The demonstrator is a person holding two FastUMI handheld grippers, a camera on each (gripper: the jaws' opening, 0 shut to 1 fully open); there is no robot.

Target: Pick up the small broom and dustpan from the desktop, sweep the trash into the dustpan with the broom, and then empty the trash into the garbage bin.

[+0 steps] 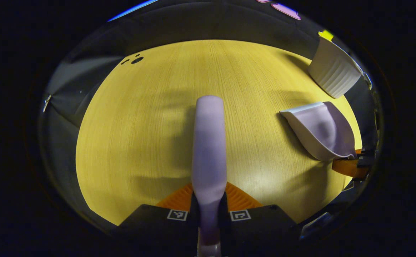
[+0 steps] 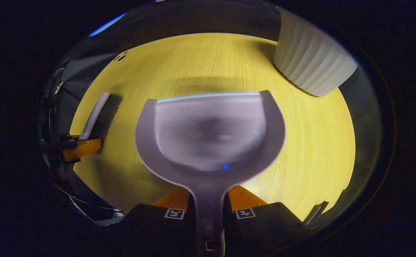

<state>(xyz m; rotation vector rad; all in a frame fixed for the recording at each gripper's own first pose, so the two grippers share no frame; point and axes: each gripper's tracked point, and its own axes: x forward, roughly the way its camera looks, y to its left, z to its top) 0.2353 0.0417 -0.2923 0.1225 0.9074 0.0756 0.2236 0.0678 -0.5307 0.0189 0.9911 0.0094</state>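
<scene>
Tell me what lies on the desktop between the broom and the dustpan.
Nothing: in the right gripper view, bare yellow desktop separates the broom from the dustpan. The left gripper view shows the same bare stretch.

in the left gripper view the broom (image 1: pixel 209 150) shows just its pale back; the bristles lie hidden under it, and its handle end runs out of sight between the fingers. the dustpan (image 1: pixel 324 130) near the desk's right edge hides its own handle behind its body. in the right gripper view the dustpan's inside is a blurred grey smear, contents too unclear to tell. the dark specks (image 1: pixel 133 59) near the desk's far left corner are too small to identify. the ribbed white bin (image 2: pixel 309 60) is cut off above.
</scene>
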